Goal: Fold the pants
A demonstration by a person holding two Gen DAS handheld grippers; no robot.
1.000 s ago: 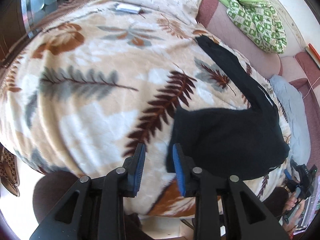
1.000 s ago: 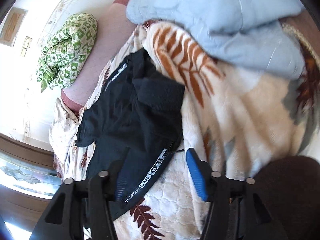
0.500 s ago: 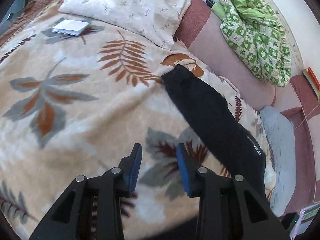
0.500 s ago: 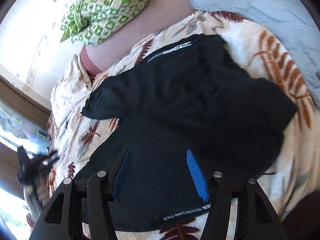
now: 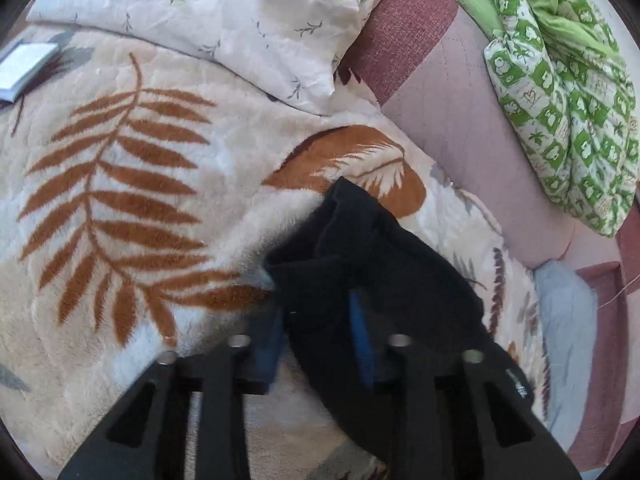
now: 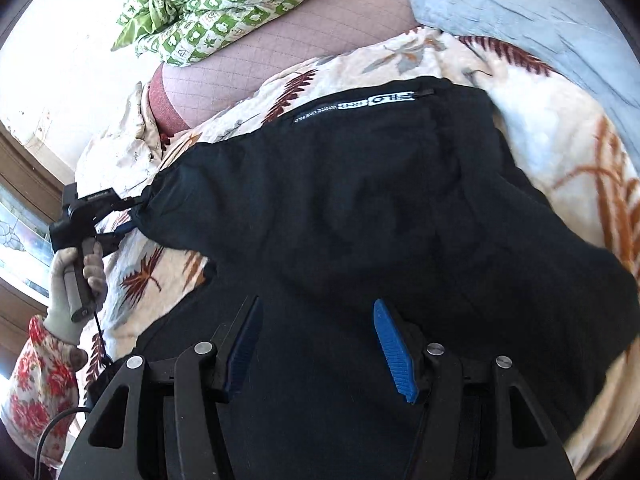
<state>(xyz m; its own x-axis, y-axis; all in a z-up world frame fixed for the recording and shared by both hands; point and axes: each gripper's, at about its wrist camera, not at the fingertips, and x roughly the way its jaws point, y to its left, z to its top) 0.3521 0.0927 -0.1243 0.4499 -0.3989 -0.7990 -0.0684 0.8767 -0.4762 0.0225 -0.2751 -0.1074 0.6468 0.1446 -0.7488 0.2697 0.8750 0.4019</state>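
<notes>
black pants on leaf-print blanket: gripper positions

all places below are given relative to the black pants (image 6: 380, 208), which lie spread on the leaf-print blanket (image 5: 132, 184).

1. left of the pants in the right wrist view, a gloved hand (image 6: 74, 280) holds the handle of the left gripper (image 6: 120, 210) at the pants' leg end. in the left wrist view the left gripper (image 5: 318, 330) has its two blue pads set on either side of the bunched leg cuff (image 5: 340, 240), with black fabric filling the gap between them (whether the pads actually press the cloth cannot be told; the frame is blurred there).

2. over the near part of the pants, the right gripper (image 6: 318, 346) hangs with its jaws wide apart and nothing between the blue pads. the fabric lies flat below it.

3. on the far edge of the pants runs a white lettered strip (image 6: 360, 104).

4. beyond the pants lie a pink quilted bolster (image 6: 280, 40) and a green patterned quilt (image 6: 216, 4); a white floral pillow (image 5: 208, 16) sits beyond the cuff.

5. right of the pants lies a pale blue cushion (image 6: 532, 12), resting on the blanket's edge.
</notes>
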